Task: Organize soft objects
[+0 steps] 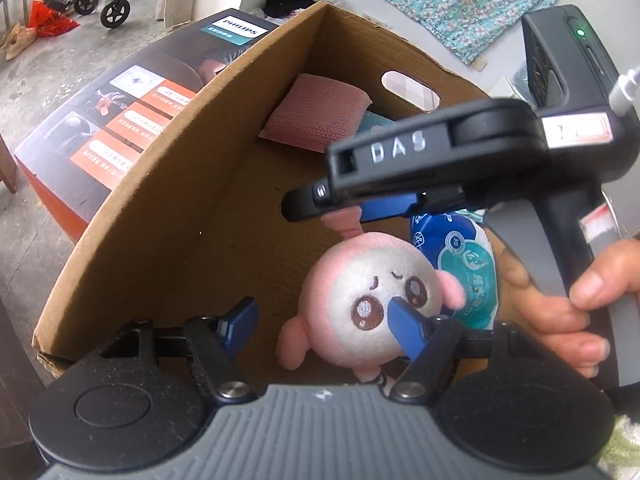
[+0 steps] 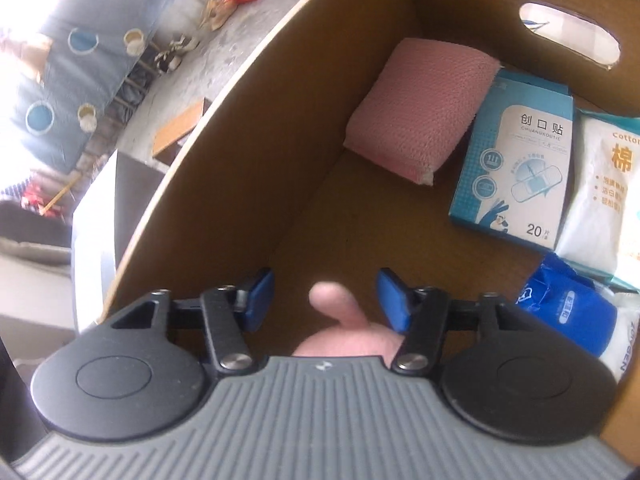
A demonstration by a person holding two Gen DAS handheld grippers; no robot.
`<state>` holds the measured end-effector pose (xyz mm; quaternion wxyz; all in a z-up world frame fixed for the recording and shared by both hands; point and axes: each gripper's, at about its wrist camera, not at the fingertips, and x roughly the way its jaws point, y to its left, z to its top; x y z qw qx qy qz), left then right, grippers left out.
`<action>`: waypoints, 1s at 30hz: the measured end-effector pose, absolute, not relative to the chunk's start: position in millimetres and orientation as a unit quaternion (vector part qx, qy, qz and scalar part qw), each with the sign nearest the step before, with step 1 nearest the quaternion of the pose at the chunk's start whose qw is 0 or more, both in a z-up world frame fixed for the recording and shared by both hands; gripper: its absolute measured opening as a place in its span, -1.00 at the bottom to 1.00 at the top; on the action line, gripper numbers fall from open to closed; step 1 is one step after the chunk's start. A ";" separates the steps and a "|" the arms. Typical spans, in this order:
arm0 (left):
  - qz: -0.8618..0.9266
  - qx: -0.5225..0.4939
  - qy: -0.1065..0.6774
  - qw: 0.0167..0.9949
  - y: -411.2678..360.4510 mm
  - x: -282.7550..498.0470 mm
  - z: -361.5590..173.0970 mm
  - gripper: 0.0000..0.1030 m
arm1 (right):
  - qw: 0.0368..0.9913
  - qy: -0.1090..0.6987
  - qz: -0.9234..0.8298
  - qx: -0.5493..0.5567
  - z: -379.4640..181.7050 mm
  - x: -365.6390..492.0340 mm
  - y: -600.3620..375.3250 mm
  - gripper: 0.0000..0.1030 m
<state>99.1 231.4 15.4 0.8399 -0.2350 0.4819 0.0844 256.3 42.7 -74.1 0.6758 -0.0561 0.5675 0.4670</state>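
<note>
Currently catalogued, left wrist view first: one pink plush toy (image 1: pixel 372 300), round-headed, white-faced, with stubby limbs and a thin pink topknot, hanging inside the cardboard box (image 1: pixel 168 184) above its floor, near the box's near wall. The right gripper (image 1: pixel 344 212), held in a person's hand (image 1: pixel 572 300), has the topknot between its blue pads, and the toy dangles from there; whether the pads truly press on it cannot be told from this angle. The left gripper (image 1: pixel 324 318) has its jaws spread wide, one blue pad lying in front of the toy's face, the other well clear of it, so it grips nothing. Also in the box: a pink knitted sponge (image 1: pixel 320 116) at the far corner, and a blue and white tissue pack (image 1: pixel 464 260) behind the toy. Right wrist view next: the topknot (image 2: pixel 336 306) stands between the jaws with a visible gap on both sides, so here the jaws read as parted, not pinching. Beyond it in the box lie the sponge, a blue plaster carton (image 2: pixel 516 168) beside it, a white cotton-pad pack (image 2: pixel 604 192) beside the carton, and the tissue pack nearest. Handling judgement: the toy looks very light, squashy and unbreakable, its pile giving fair friction; the topknot is a narrow, floppy hold that may slip, while the head offers a broader, surer grasp across its sides.
</note>
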 end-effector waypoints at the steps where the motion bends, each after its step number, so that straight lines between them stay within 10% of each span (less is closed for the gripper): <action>1: 0.084 -0.234 0.482 0.840 231.2 99.3 15.5 0.41 | 0.677 0.565 0.469 -0.059 -73.3 255.1 40.6 -0.03; 6: 0.087 -0.232 0.479 0.842 230.9 100.1 16.6 0.41 | 0.689 0.549 0.468 -0.069 -71.3 253.4 28.8 -0.65; 30: 0.095 -0.211 0.472 0.851 221.9 121.6 14.5 0.41 | 0.773 0.505 0.384 0.020 -64.7 319.2 -22.9 -0.67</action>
